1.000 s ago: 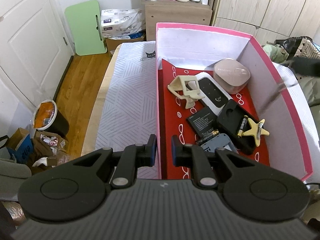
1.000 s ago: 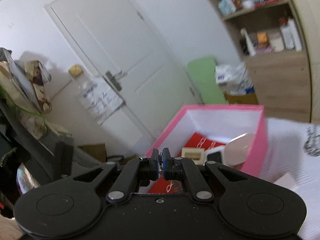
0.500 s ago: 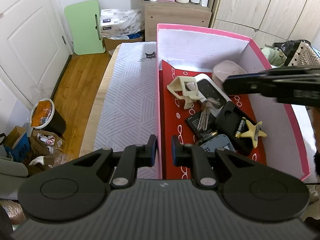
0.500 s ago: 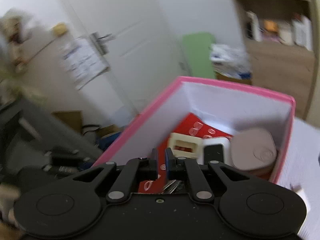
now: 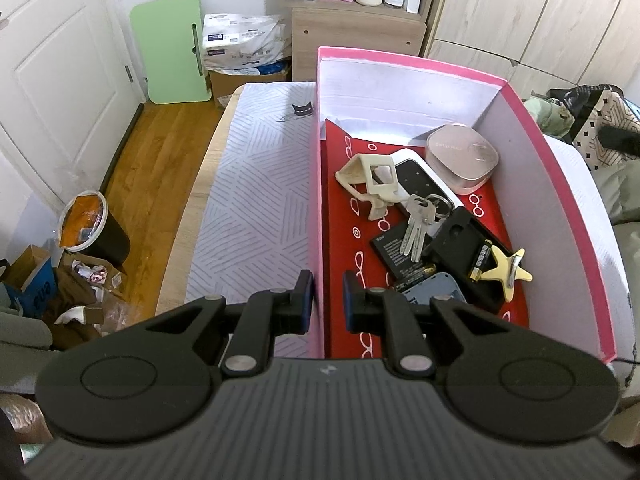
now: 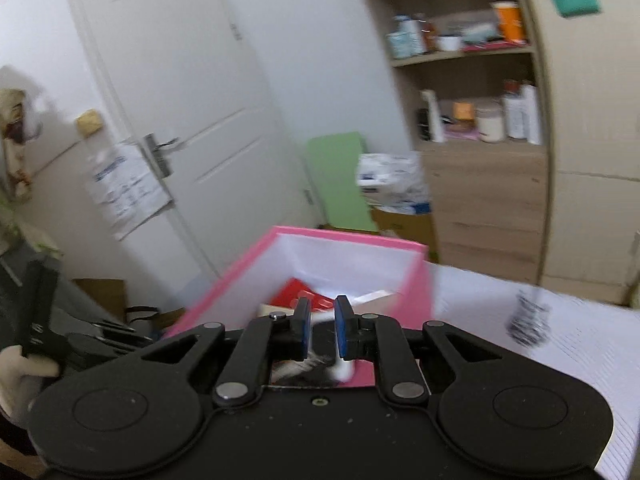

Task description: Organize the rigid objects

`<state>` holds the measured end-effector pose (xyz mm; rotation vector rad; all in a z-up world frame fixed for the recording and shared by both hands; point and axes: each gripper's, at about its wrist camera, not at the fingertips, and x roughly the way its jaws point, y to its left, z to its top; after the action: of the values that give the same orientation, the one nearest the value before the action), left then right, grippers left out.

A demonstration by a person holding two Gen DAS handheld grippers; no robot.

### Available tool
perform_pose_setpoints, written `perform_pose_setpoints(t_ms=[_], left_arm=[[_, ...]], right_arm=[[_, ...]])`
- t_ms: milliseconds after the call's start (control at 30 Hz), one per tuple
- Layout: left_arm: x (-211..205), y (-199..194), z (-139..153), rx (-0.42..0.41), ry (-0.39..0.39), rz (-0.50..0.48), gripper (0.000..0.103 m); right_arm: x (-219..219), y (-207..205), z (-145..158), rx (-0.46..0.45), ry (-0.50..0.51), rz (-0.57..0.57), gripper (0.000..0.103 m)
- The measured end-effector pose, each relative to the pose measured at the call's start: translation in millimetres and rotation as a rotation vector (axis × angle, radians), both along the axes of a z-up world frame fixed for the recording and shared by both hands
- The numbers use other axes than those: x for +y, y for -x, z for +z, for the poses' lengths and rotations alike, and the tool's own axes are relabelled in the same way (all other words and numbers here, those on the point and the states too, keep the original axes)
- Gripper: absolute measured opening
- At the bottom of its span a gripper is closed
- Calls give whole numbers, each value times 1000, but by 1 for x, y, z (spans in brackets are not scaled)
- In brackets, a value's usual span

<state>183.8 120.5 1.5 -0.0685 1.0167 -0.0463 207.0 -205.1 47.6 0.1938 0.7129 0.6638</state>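
Straddling the near-left wall of the pink cardboard box, left gripper clamps that wall, while right gripper, jaws just opened and empty, sits nearer the silver key bunch lying inside, blades pointing near; no writing legible.

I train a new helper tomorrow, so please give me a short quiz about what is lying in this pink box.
1. True or false: the keys lie outside the pink box.
2. Which lies nearest the box's far wall? A pink round case, B star clip, C beige stand.
3. How many cylindrical batteries show?
Key: 1 false, they lie inside; 2 A; 3 two.
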Motion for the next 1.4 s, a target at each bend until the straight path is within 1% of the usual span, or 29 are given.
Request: perform_pose_setpoints(t_ms=[133, 300, 400, 567, 667, 733, 800, 867, 900, 933, 1000, 1100, 1167, 1200, 1233, 1300, 1367, 1400], left_arm=[[1, 1, 0, -2, 10, 13, 14], [1, 0, 0, 2, 12, 22, 14], [1, -1, 1, 4, 11, 22, 14], [1, -1, 1, 4, 11, 21, 14], [1, 0, 0, 1, 13, 19, 14], [3, 0, 0, 3, 18, 19, 14], [2, -1, 0, 7, 15, 15, 14], [1, -2, 0, 10, 9, 10, 14], [0, -2, 0, 11, 3, 7, 14], [-1, -2, 0, 12, -1, 5, 14], [-1, -2, 0, 14, 1, 2, 15], [0, -2, 1, 16, 3, 4, 15], [0, -2, 1, 16, 5, 3, 15], [0, -2, 1, 16, 4, 2, 15], [0, -2, 1, 16, 4, 2, 15], [1, -2, 1, 17, 5, 1, 15], [1, -2, 1, 18, 3, 2, 15], [1, -2, 1, 18, 3, 2, 15]], right_arm=[[-14, 0, -22, 53, 24, -46, 19], [-18, 4, -52, 97, 41, -26, 19], [-19, 8, -73, 110, 65, -15, 22], [-13, 9, -101, 92, 143, 59, 23], [-4, 12, -112, 31, 190, 120, 23], [4, 9, -120, 8, 244, 131, 23], [9, 4, -125, -11, 266, 138, 23], [11, 1, -127, -34, 267, 132, 33], [12, -1, -129, -31, 273, 129, 46], [13, -2, -130, -32, 274, 131, 51], [16, 0, -131, -61, 283, 139, 54], [23, 5, -132, -112, 329, 144, 55], [23, 3, -132, -114, 332, 133, 57], [20, 0, -133, -104, 319, 125, 60], [19, -2, -134, -107, 312, 122, 61], [18, -1, -134, -123, 318, 129, 60], [17, -1, -132, -111, 309, 125, 46], [17, -1, -131, -105, 306, 124, 30]])
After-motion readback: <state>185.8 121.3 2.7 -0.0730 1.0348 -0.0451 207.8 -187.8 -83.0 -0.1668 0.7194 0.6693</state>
